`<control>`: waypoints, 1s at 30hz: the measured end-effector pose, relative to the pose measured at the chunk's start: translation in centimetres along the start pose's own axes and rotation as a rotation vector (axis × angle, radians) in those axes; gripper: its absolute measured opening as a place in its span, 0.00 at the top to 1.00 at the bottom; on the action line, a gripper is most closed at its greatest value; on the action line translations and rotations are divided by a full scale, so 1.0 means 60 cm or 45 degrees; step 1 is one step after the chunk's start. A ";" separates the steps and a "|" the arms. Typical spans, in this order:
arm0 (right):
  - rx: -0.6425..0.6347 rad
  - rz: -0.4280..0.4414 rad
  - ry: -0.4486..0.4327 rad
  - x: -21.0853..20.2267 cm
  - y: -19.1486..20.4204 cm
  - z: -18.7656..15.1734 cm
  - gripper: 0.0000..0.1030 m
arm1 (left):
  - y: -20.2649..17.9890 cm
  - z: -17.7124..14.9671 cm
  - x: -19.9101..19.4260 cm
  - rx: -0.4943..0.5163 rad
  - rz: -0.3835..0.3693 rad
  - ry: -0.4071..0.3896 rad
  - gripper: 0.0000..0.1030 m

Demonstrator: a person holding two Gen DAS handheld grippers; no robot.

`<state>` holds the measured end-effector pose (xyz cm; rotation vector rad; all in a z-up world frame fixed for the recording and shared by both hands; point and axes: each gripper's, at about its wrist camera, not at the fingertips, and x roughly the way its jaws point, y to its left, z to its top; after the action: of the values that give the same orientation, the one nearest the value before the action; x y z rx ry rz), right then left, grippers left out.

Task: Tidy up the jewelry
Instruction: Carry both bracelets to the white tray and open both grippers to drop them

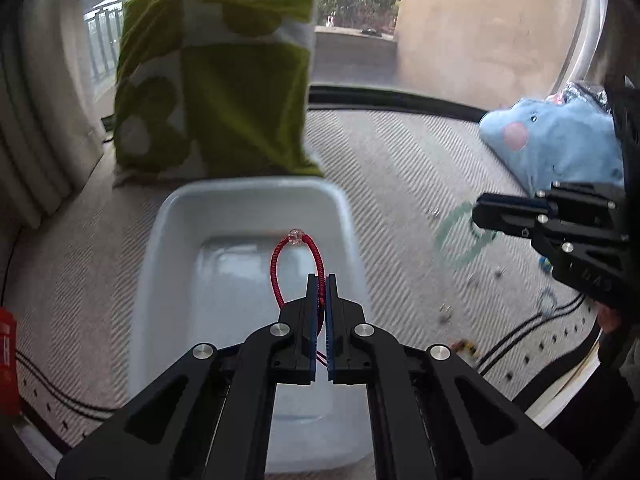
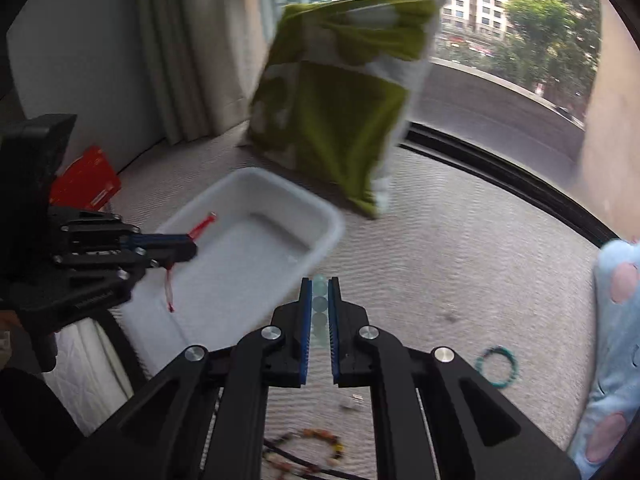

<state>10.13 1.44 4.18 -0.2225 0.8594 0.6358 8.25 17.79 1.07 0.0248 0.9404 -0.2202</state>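
My left gripper (image 1: 321, 278) is shut on a red cord bracelet (image 1: 276, 264) with a clear bead and holds it above the white plastic tray (image 1: 160, 232). In the right wrist view the left gripper (image 2: 192, 246) hangs over the tray (image 2: 320, 208) with the red cord bracelet (image 2: 202, 224) sticking out. My right gripper (image 2: 320, 280) is shut on a pale green bead bracelet (image 2: 320, 304), lifted off the mat right of the tray. In the left wrist view the right gripper (image 1: 478, 214) carries that blurred green bracelet (image 1: 456, 240).
A green-and-white pillow (image 1: 216, 80) leans behind the tray. A blue plush toy (image 1: 560, 140) lies at the right. A teal bracelet (image 2: 498, 366), a multicoloured bead string (image 2: 308, 446) and small pieces lie on the striped mat (image 2: 460, 248). A red box (image 2: 86, 180) is at left.
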 end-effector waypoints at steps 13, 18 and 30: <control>-0.090 0.122 0.074 0.079 0.119 0.011 0.91 | 0.073 -0.066 0.017 -0.049 -0.006 0.059 0.97; -0.095 0.136 0.105 0.098 0.130 0.007 0.91 | 0.083 -0.075 0.024 -0.054 -0.001 0.077 0.97; -0.084 0.131 0.118 0.102 0.131 0.002 0.81 | 0.076 -0.091 0.028 -0.007 0.036 0.107 0.30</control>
<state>8.41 10.38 0.07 -0.2702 0.9444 0.7552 5.75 22.57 -3.84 0.0427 1.0235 -0.1919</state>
